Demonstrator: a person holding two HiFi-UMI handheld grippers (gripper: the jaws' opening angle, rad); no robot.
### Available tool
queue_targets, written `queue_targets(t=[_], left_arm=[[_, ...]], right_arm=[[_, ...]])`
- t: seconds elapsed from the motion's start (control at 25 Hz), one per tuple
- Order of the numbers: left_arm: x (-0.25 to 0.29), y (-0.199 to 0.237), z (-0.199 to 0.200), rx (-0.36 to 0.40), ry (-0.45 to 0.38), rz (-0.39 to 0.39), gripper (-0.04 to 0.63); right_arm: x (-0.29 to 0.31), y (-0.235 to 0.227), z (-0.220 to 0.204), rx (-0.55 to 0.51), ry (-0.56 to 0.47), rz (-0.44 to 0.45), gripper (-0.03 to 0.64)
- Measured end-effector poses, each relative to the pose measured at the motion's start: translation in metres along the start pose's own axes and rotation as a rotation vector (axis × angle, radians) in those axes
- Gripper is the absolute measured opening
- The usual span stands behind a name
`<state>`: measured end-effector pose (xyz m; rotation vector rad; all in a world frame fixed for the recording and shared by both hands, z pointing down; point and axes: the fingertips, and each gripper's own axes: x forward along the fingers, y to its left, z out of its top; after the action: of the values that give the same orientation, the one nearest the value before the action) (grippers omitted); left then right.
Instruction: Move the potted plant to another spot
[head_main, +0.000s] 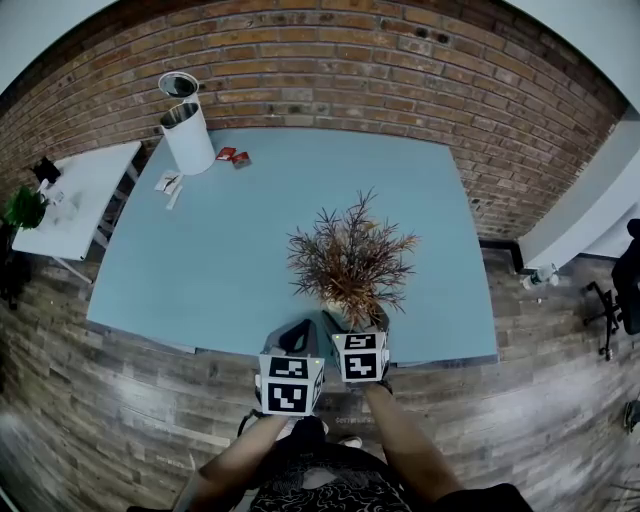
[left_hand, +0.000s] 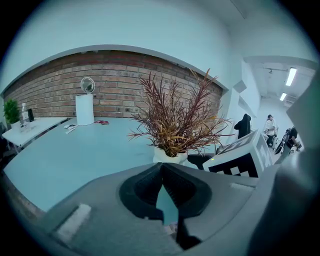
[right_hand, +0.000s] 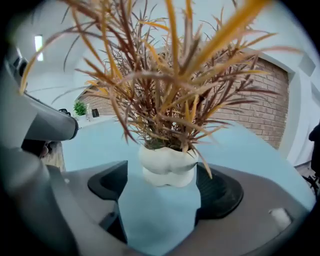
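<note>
In the head view your potted plant (head_main: 352, 262) stands upright, stems fanning upward, just inside the near edge of the smooth pale-blue worktop (head_main: 200, 260). Bare surface opens leftward and beyond, out to a white cylindrical bin (head_main: 188, 135) at the far corner. In the left gripper view your left claw (left_hand: 161, 167) is closed tip to tip, empty. In the right gripper view your right claw (right_hand: 163, 175) gapes wide, the lumpy white pot (right_hand: 167, 161) between its tips, pads clear of it.
</note>
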<state>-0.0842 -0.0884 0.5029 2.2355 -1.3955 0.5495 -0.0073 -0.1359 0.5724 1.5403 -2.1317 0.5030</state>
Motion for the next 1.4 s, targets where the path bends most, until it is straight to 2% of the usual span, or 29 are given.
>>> queue_targets(t=[0.24, 0.56, 0.92, 1.08, 1.4], left_arm=[[-0.006, -0.011, -0.004, -0.003, -0.004, 0.008, 0.000], [-0.012, -0.024, -0.008, -0.001, -0.008, 0.020, 0.000], [-0.018, -0.042, -0.008, 0.015, -0.023, 0.029, 0.000], [-0.021, -0.050, -0.010, 0.033, -0.027, 0.036, 0.000], [-0.032, -0.070, -0.011, 0.037, -0.049, 0.036, 0.000]], right_arm=[[-0.015, 0.002, -0.001, -0.027, -0.013, 0.019, 0.348], [-0.039, 0.003, 0.008, -0.010, -0.050, 0.042, 0.219], [-0.074, 0.012, 0.013, 0.013, -0.090, 0.090, 0.151], [-0.093, 0.016, 0.016, 0.041, -0.092, 0.120, 0.070], [-0.125, 0.011, 0.015, 0.036, -0.127, 0.140, 0.007]])
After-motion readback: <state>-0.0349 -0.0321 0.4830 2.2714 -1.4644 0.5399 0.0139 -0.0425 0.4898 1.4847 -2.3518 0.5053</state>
